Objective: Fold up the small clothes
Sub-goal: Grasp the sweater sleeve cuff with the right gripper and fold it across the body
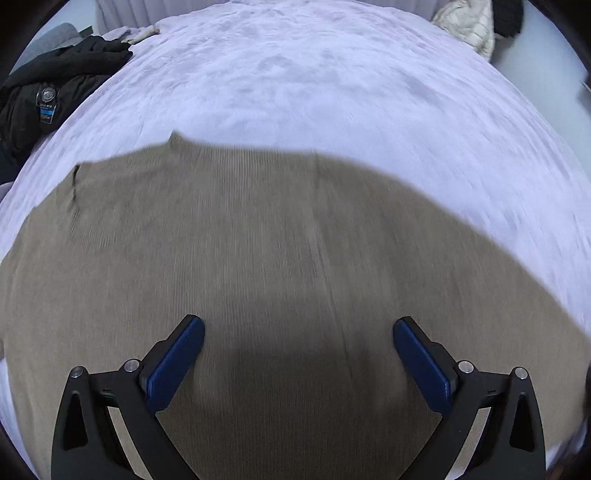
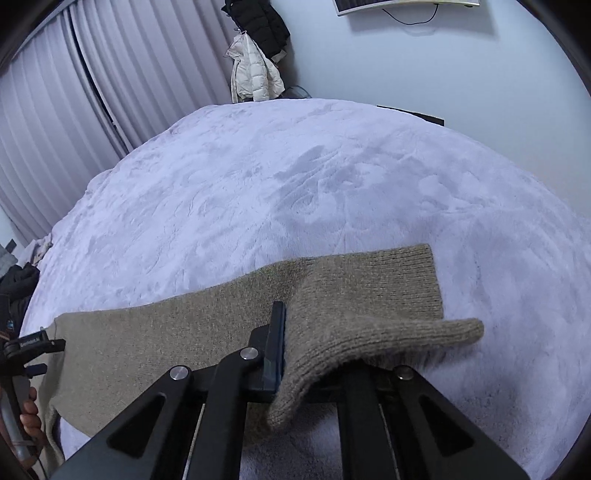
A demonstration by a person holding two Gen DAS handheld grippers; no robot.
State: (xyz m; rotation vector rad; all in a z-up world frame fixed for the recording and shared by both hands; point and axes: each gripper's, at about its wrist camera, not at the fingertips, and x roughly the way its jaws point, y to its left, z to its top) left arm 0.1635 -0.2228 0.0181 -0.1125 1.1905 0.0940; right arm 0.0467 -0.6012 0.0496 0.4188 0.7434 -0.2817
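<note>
A tan knitted sweater (image 1: 258, 258) lies spread flat on a pale lilac fleece blanket (image 1: 314, 81). My left gripper (image 1: 298, 328) hovers just over the sweater's body, open wide, its blue pads (image 1: 177, 362) apart with only flat cloth below. In the right wrist view the sweater (image 2: 155, 343) stretches leftward and its ribbed sleeve end (image 2: 391, 288) lies to the right. My right gripper (image 2: 286, 332) is shut on a fold of that sleeve; knit drapes over and hides the right finger. The left tool (image 2: 33, 343) and a hand show at the far left.
A black jacket (image 1: 55, 92) lies at the blanket's far left edge. A cream puffer coat (image 2: 251, 70) and a dark coat (image 2: 258, 22) hang by the wall behind the bed. Pleated curtains (image 2: 74, 92) run along the left. Blanket stretches bare beyond the sweater.
</note>
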